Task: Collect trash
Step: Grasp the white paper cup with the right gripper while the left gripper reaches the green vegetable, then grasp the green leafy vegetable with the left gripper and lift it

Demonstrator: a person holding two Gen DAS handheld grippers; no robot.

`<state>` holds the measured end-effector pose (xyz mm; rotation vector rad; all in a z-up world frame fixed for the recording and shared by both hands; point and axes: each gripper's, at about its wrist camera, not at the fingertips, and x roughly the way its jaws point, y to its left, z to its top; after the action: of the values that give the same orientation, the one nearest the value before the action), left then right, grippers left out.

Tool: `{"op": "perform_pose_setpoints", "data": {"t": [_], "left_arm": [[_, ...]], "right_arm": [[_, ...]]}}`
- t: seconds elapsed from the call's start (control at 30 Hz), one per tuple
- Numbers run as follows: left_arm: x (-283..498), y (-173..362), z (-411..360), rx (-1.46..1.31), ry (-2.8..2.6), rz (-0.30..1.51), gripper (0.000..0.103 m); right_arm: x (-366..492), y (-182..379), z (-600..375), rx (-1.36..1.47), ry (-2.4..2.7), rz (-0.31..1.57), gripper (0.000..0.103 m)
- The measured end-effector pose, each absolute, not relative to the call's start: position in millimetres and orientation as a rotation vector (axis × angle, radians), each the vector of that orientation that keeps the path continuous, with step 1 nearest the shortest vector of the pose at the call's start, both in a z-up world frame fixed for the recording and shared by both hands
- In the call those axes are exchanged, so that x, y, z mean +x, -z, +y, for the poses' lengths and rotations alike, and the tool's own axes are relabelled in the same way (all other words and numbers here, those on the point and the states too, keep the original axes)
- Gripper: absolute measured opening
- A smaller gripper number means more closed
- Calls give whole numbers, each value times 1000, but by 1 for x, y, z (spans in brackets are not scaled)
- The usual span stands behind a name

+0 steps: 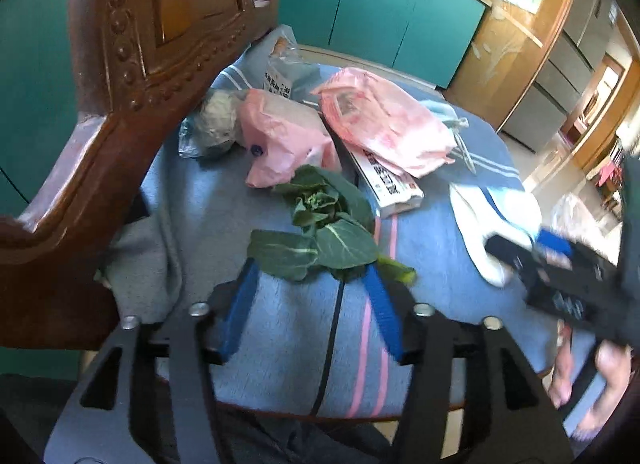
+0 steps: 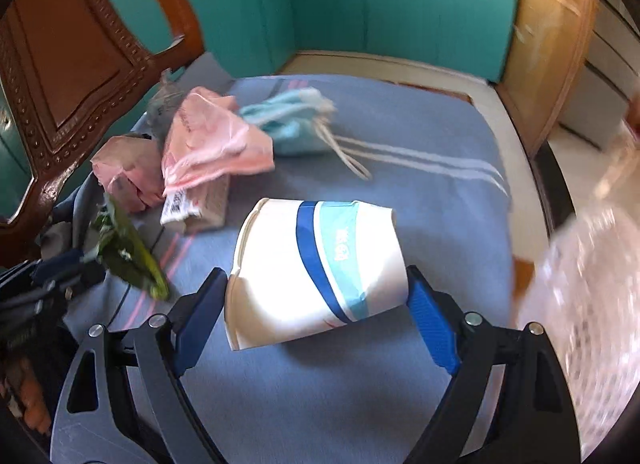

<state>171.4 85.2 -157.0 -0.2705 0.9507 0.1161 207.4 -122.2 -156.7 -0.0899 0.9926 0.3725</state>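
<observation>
Green vegetable leaves lie on the blue blanket. My left gripper is open, its blue fingers on either side of the leaves' near end. A flattened white paper cup with blue bands sits between the open blue fingers of my right gripper. Whether the pads touch it I cannot tell. The cup also shows in the left wrist view, with the right gripper at it. Pink plastic bags, a small carton and a crumpled grey wad lie further back.
A carved wooden chair back stands close on the left. A light-blue drawstring pouch lies behind the pink bags. Teal cabinets line the far wall. A clear plastic bag hangs at the right edge.
</observation>
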Motion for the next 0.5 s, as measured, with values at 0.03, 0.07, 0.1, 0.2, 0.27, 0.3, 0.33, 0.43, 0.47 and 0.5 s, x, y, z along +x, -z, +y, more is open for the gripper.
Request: {"op": "perform_pose_setpoints", "data": {"t": [0.03, 0.07, 0.1, 0.2, 0.27, 0.3, 0.33, 0.43, 0.47, 0.5], "left_arm": [[174, 157, 86, -280, -121, 948, 71], [177, 158, 86, -289, -126, 947, 73], [183, 160, 85, -300, -127, 953, 76], [201, 166, 82, -318, -122, 969, 76], [209, 169, 77, -311, -117, 970, 71], [211, 171, 74, -303, -115, 976, 57], [212, 176, 71, -298, -109, 987, 45], [208, 180, 67, -275, -105, 989, 37], [206, 179, 67, -265, -105, 986, 33], [203, 177, 66, -250, -109, 984, 25]], "right_arm": [[203, 157, -125, -79, -370, 997, 86], [198, 156, -129, -76, -369, 1000, 86], [195, 156, -129, -81, -366, 999, 86], [187, 156, -126, -122, -355, 986, 86], [184, 155, -125, -140, -348, 981, 86], [184, 155, -124, -145, -348, 980, 86], [183, 155, -124, -150, -347, 979, 86], [181, 155, -123, -153, -350, 977, 86], [179, 155, -123, -152, -352, 978, 86], [179, 155, -123, -152, -352, 977, 86]]}}
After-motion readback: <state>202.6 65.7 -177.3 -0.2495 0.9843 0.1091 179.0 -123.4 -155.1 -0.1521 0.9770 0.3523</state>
